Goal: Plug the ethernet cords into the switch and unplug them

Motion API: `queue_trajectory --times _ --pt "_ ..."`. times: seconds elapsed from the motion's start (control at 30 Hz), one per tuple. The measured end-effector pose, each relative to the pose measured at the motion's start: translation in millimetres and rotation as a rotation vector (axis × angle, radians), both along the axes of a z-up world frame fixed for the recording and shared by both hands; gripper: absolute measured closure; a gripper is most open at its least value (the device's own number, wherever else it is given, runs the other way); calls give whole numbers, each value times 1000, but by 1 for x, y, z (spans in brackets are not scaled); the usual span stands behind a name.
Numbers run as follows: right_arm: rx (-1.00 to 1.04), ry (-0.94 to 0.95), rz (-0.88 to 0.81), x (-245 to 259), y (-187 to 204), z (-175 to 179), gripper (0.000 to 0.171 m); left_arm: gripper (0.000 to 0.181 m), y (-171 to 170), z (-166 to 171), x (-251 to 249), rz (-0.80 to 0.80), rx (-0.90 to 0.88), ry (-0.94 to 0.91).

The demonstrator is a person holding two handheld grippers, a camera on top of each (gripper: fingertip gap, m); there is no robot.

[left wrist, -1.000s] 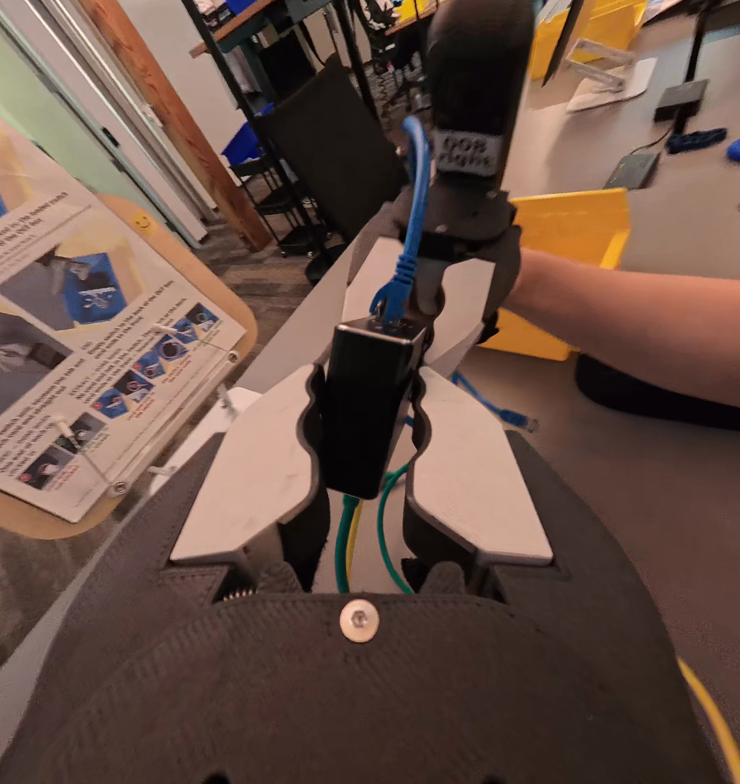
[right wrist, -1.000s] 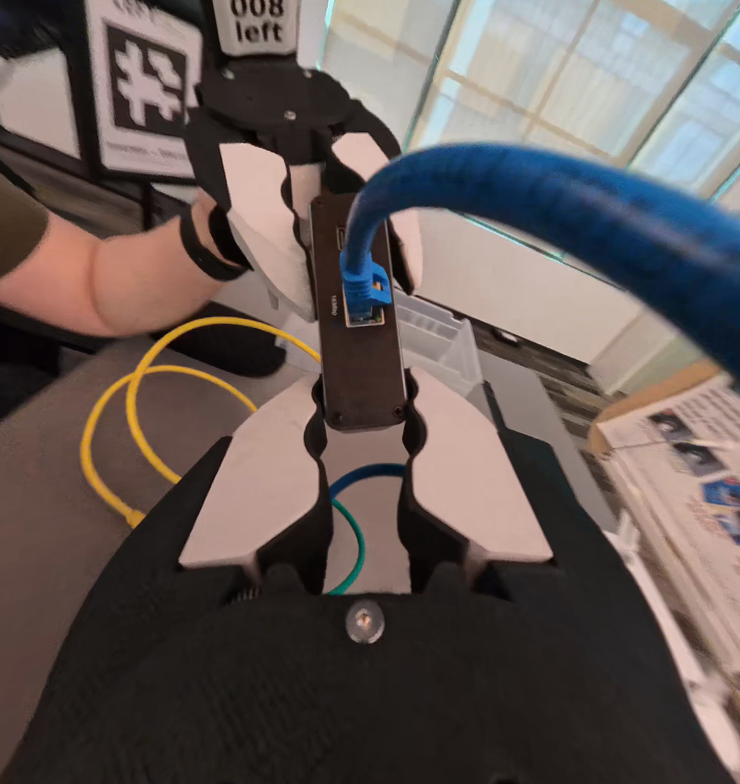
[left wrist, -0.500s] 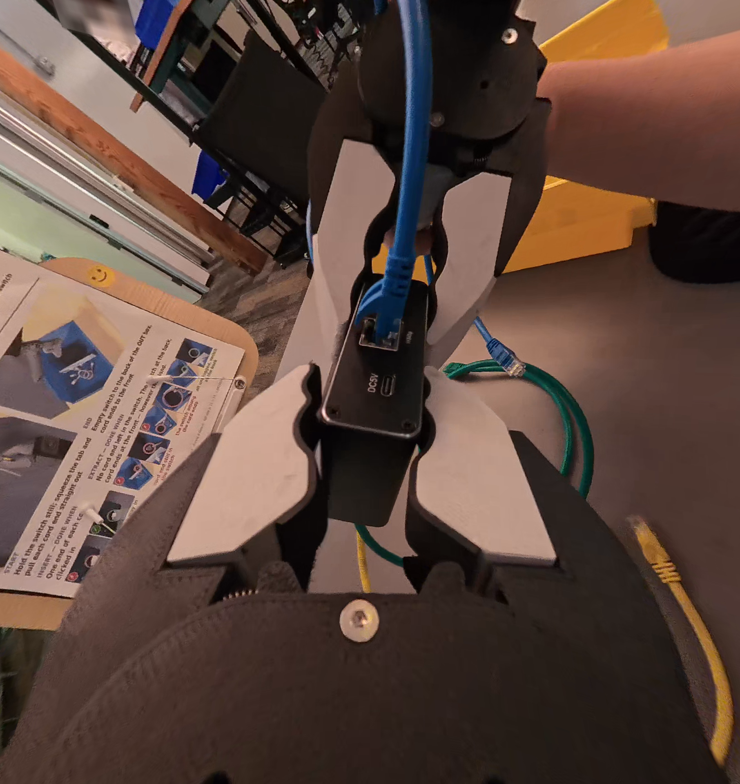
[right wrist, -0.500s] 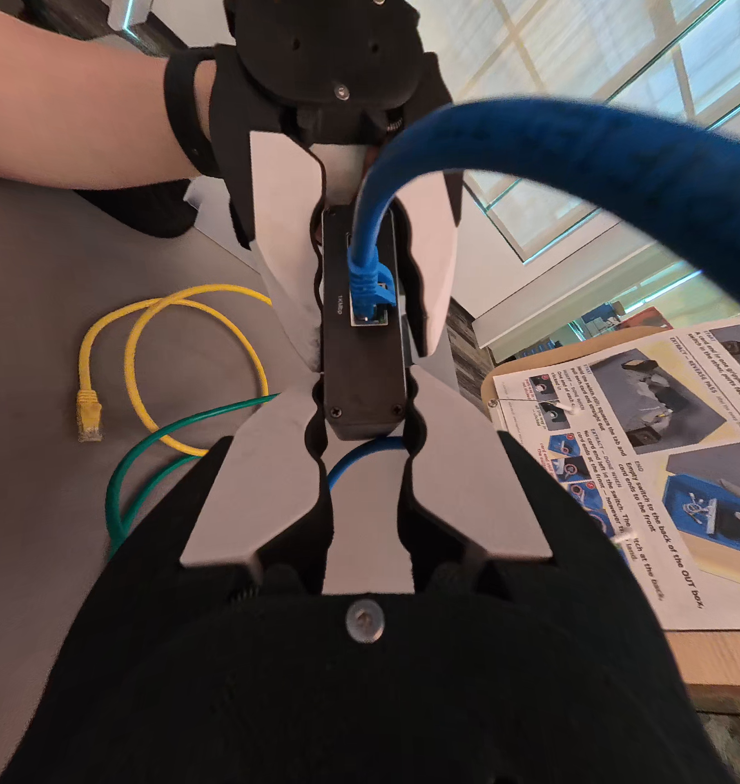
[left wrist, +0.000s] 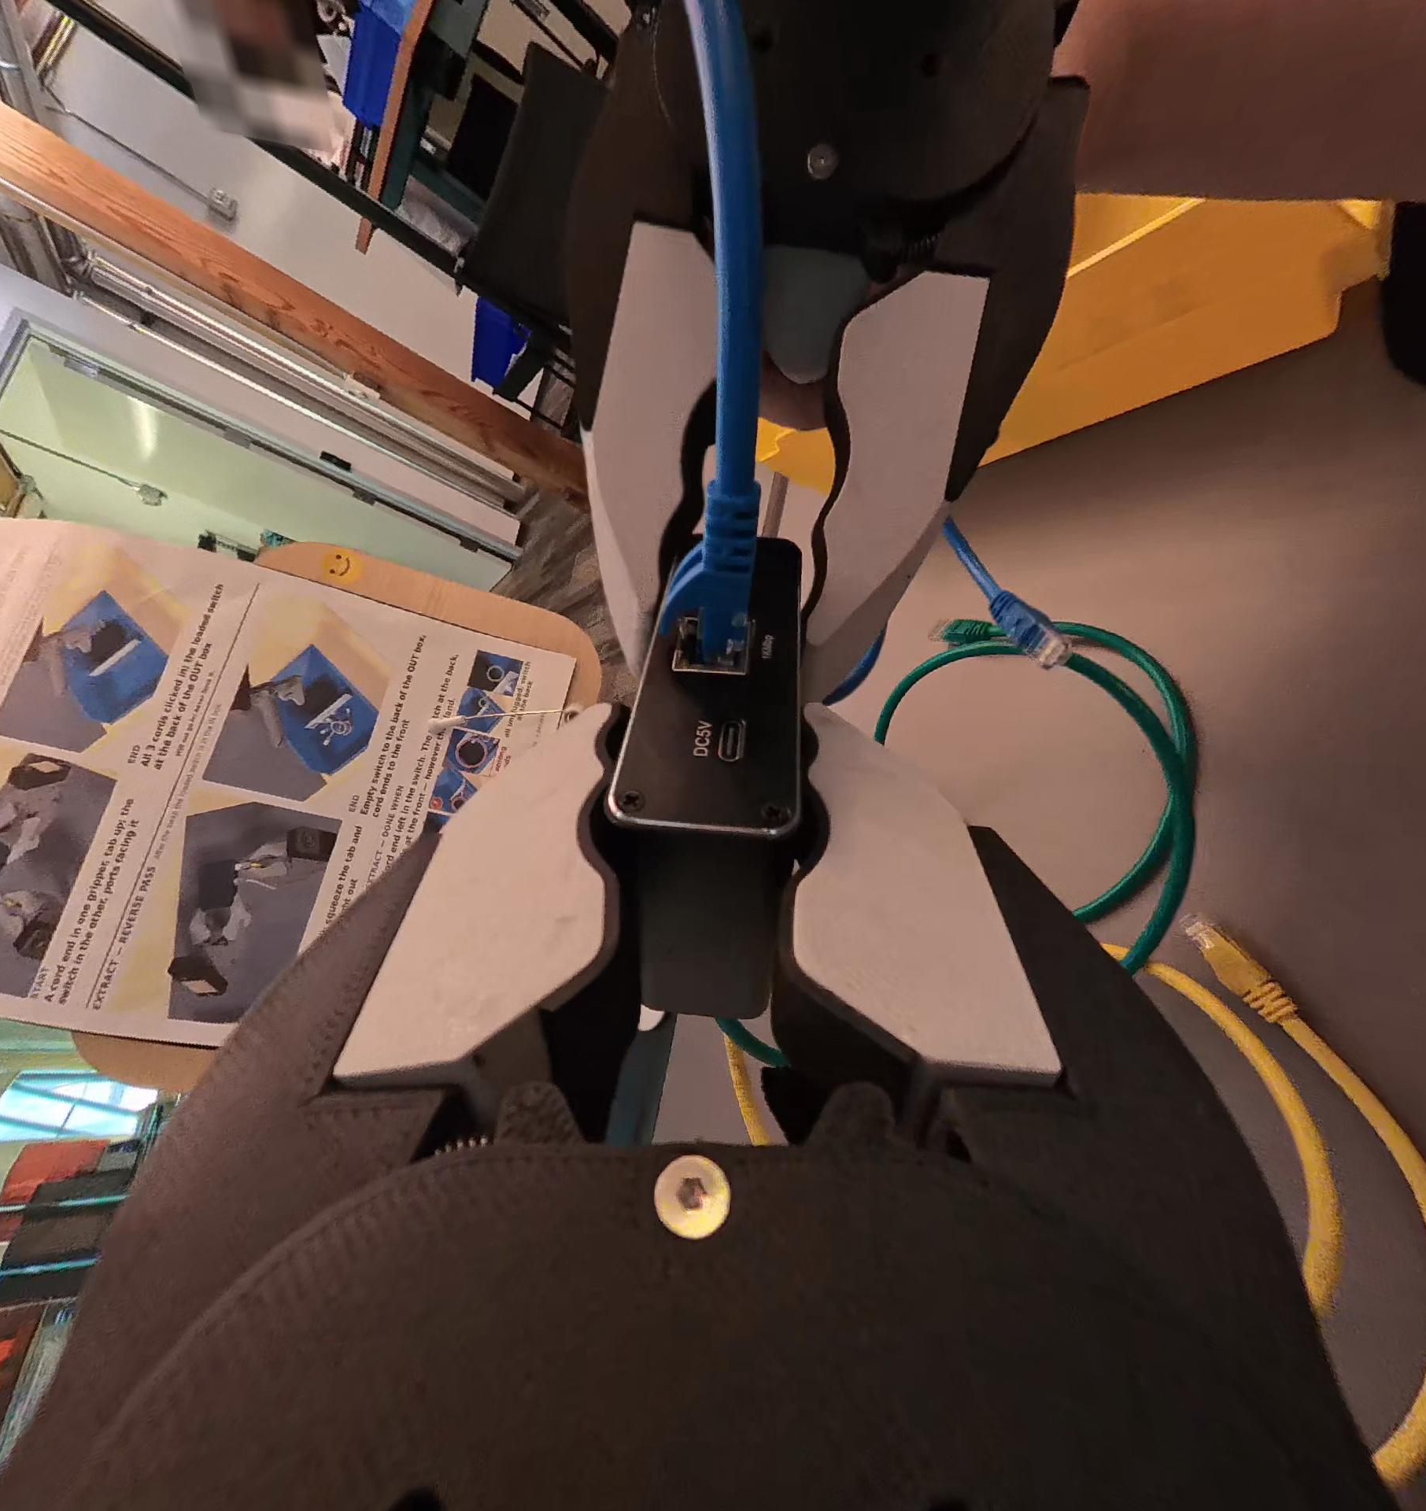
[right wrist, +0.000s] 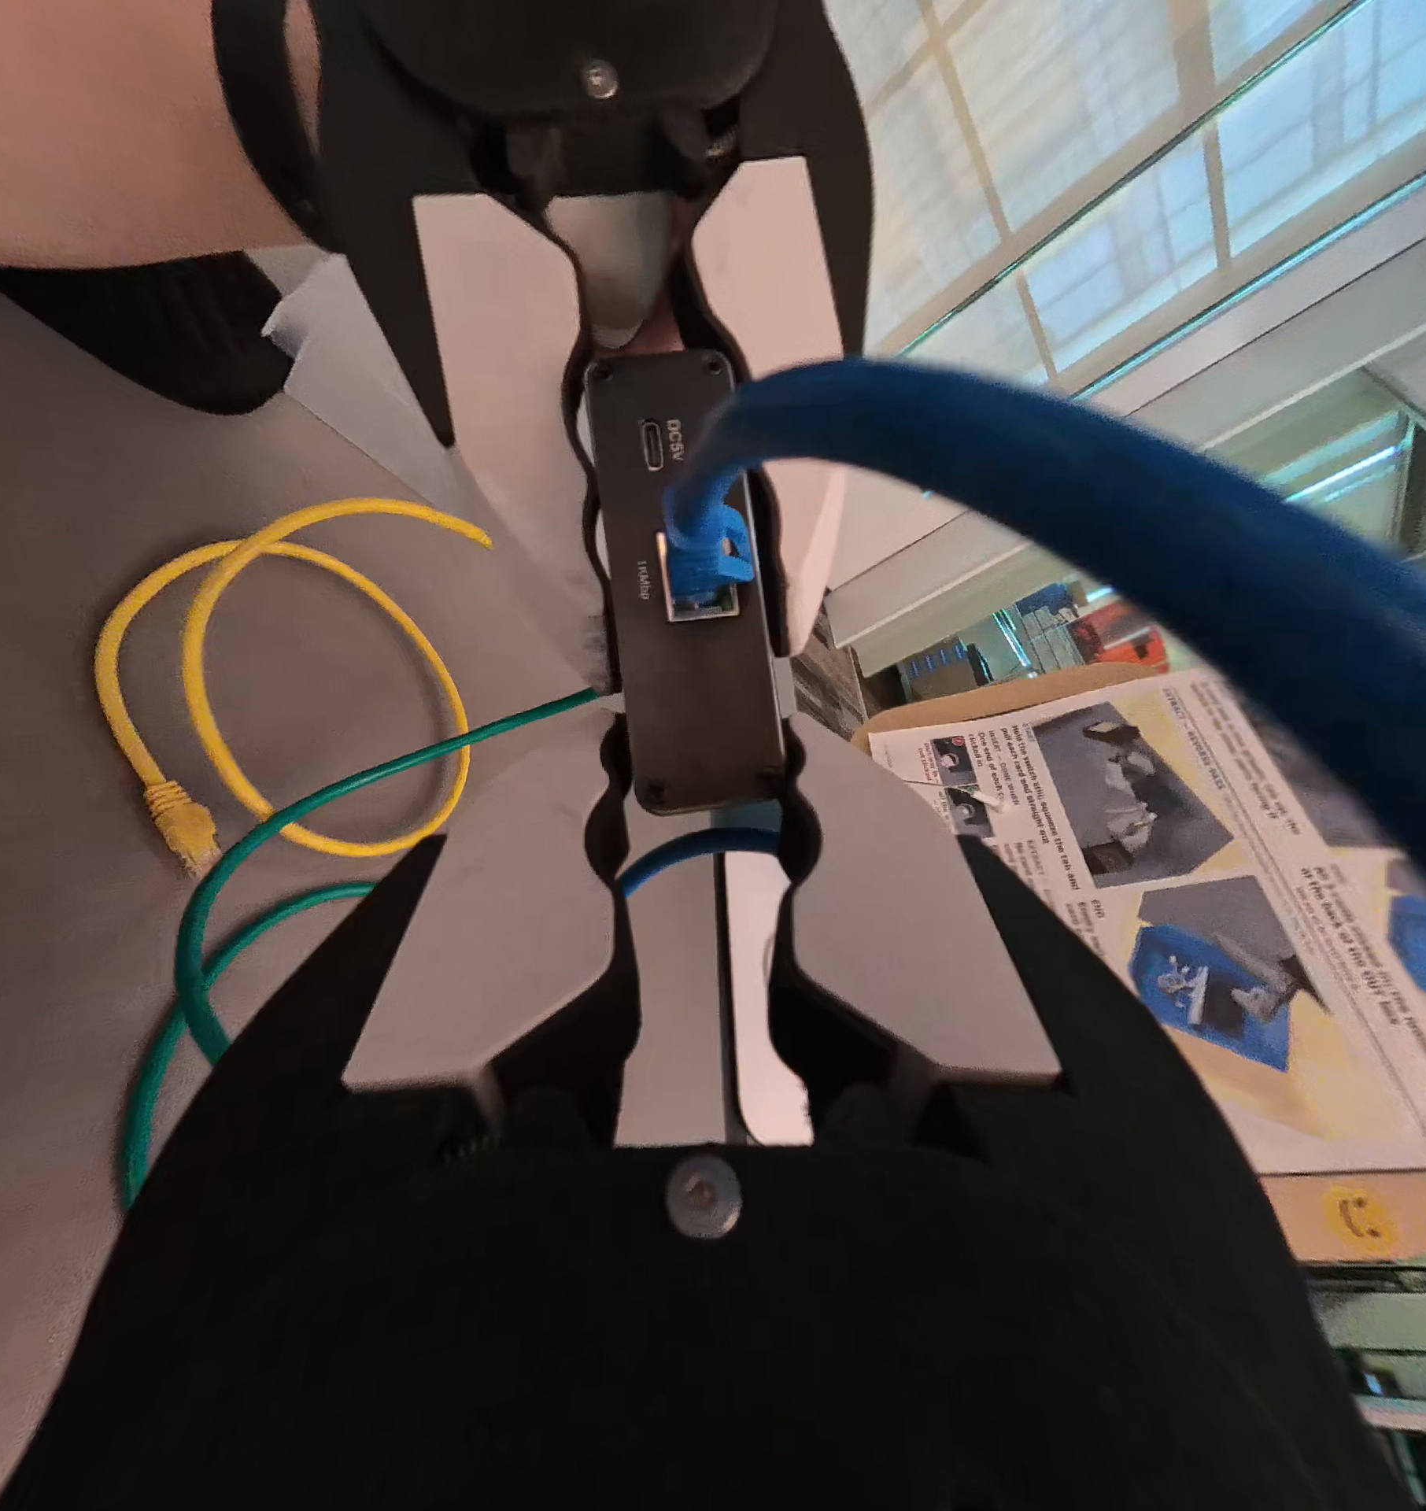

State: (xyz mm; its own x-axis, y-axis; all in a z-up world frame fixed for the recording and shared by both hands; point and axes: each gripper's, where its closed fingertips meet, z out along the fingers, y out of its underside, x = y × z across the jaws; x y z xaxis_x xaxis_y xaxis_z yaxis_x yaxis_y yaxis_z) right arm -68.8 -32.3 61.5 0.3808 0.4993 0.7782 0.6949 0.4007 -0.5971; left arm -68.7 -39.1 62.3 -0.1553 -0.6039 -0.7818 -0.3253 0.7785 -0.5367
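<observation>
In the left wrist view, the left gripper (left wrist: 706,785) has its two pale fingers clamped on the sides of the small black rectangular metal switch (left wrist: 714,752), which is held above the grey tabletop (left wrist: 1307,736) with its port face turned up toward the camera. A blue ethernet cord (left wrist: 726,343) has its plug seated in the port on that face. Beyond the switch, the right gripper (left wrist: 755,609) stands opposite, its fingers spread to either side of the switch's far end; whether they press on it cannot be told. In the right wrist view that far end sits between the same fingertips, touching or nearly so. Below and right of the switch, a coiled green ethernet cord (left wrist: 1143,777) and a yellow ethernet cord (left wrist: 1347,1145) lie on the tabletop. Left of the switch lies a printed instruction sheet (left wrist: 203,777) on a tan board. Far beyond the switch sits a yellow plastic bin (left wrist: 1168,294).
</observation>
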Motion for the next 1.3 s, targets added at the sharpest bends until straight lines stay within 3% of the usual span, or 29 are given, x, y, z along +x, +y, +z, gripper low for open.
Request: queue_trajectory --times 0.13,0.23,0.37,0.47,0.77,1.03,1.13,1.3 --pt "13 -60 -47 1 -6 8 137 142 -3 8 -1 1 -4 -65" --pt "77 -103 -61 4 -12 16 137 123 5 17 0 56 51 -121" --pt "120 -98 -27 1 -18 22 137 129 9 6 3 47 66 -95" --pt "112 -122 -31 1 -17 18 137 123 6 -1 10 36 42 -78" --pt "142 -162 -93 9 -6 14 137 129 22 -2 14 128 202 -97" --pt "130 -190 -58 6 -14 12 138 130 4 -1 12 37 191 -96" --pt "141 -200 -82 11 -16 16 137 142 -3 7 8 -4 167 -142" --pt "143 -206 -83 9 -16 16 137 145 -3 6 6 -7 198 -134"
